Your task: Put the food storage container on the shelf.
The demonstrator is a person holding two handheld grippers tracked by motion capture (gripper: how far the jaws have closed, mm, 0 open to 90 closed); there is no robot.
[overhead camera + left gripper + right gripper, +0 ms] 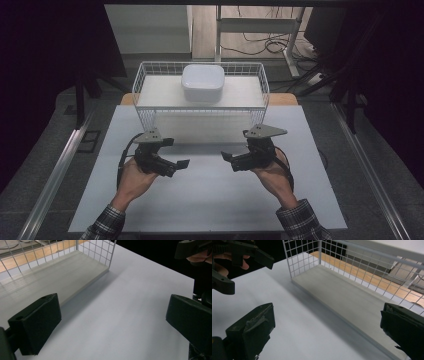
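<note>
While cropped, left gripper fingers apart, rack nearby

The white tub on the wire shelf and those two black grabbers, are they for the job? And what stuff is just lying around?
For the job:
- white tub, on top of the wire shelf
- left gripper, open, empty
- right gripper, open, empty

Just lying about:
- cables on the floor behind
- desk frame at the back

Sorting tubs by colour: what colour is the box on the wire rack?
White; the box shows best in the high view.
</note>
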